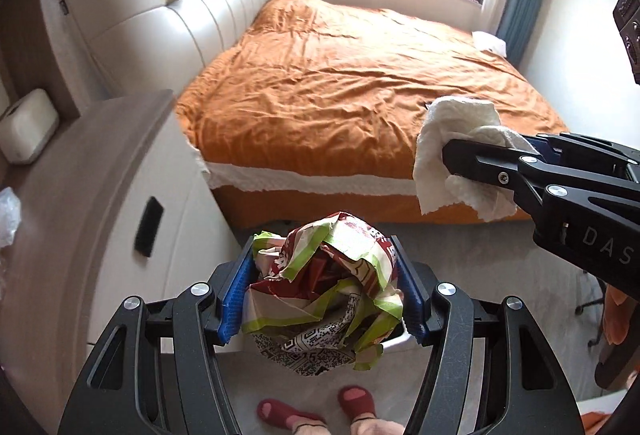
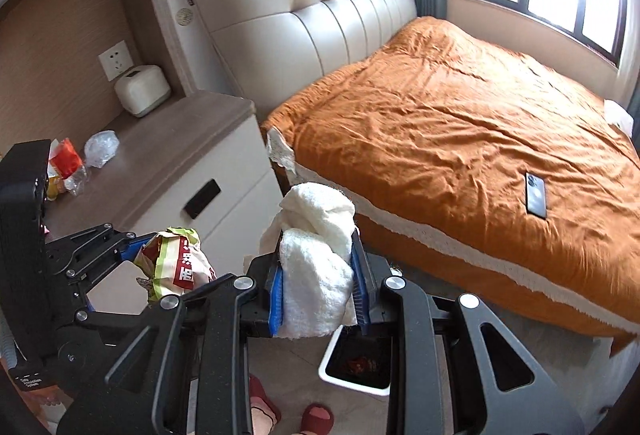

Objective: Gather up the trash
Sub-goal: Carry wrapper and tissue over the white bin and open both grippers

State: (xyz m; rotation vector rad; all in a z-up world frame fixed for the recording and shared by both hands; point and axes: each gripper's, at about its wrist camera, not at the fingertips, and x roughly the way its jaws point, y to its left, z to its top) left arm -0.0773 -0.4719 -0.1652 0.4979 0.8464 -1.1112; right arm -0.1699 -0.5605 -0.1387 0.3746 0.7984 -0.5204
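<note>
I have my left gripper [image 1: 320, 291] clamped on a crumpled snack wrapper [image 1: 326, 291], red, green and white with printed codes on it; the blue pads [image 1: 236, 299] press into it from both sides, so the jaws stand about half apart around the wad. My right gripper [image 2: 318, 295] is squeezed tight on a bunched white paper towel [image 2: 316, 275], which bulges above and below the blue pads [image 2: 276, 299]. Both loads hang in the air over the floor beside the bed [image 2: 460, 139], neither touching anything but the pads. Under the right gripper a white-rimmed bin [image 2: 356, 367] stands on the floor near the bed's side edge; something dark and reddish lies inside it, though I can't make out what from this angle. The nightstand [image 2: 172, 155] sits against the headboard [image 2: 304, 15]; near its front left corner lie a crumpled clear plastic piece [image 2: 102, 147] and a red and yellow packet [image 2: 64, 163], and a white box [image 2: 142, 89] sits at its back edge below a wall socket [image 2: 116, 60]. A dark phone [image 2: 536, 195] lies flat on the orange cover toward the bed's near edge. My feet in red slippers [image 1: 354, 401] show at the bottom.
</note>
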